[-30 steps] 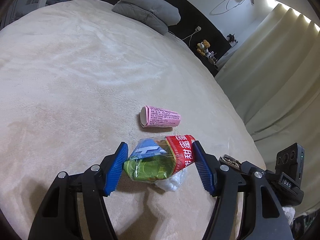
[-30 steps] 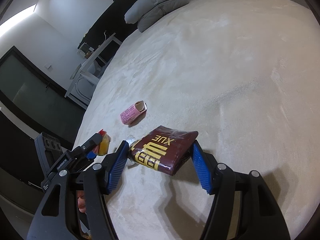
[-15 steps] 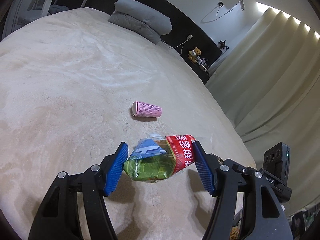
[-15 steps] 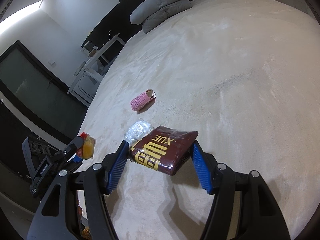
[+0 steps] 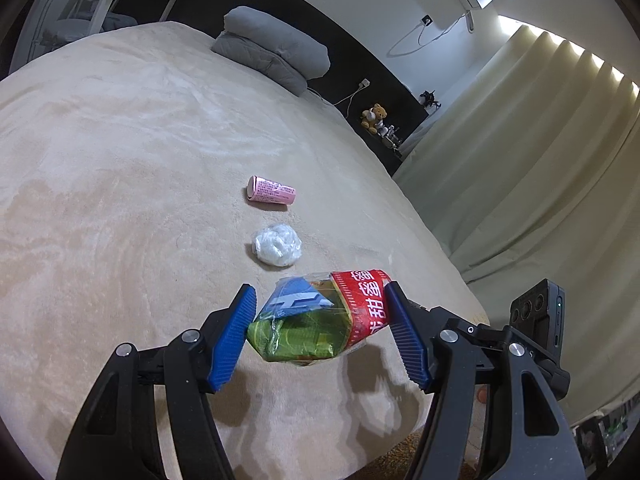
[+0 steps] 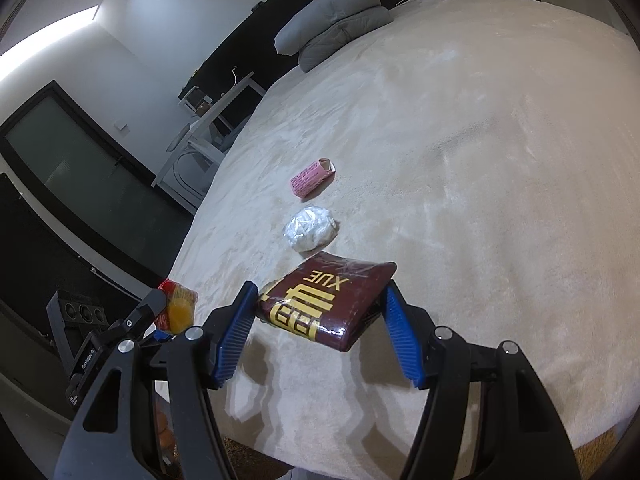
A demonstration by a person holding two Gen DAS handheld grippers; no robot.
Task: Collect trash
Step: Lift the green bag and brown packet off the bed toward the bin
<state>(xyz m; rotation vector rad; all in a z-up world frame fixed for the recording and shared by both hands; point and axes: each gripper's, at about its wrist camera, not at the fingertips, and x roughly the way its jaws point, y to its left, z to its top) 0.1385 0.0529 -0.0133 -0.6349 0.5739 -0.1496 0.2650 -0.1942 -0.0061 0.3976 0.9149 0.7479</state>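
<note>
Left wrist view shows the bed lying farther away than one second ago, because both hands have pulled back toward its near edge and a little up. Grey pillows keep their place at the far end. The right claw is closed on the dark red packet, and the left claw is gripping the crumpled snack wrappers; both loads hang clear of the bed. The white plastic ball, before hidden under the wrappers, now lies uncovered, and the pink carton lies beyond it. I judge two pieces are collected and two remain for a later trip.
</note>
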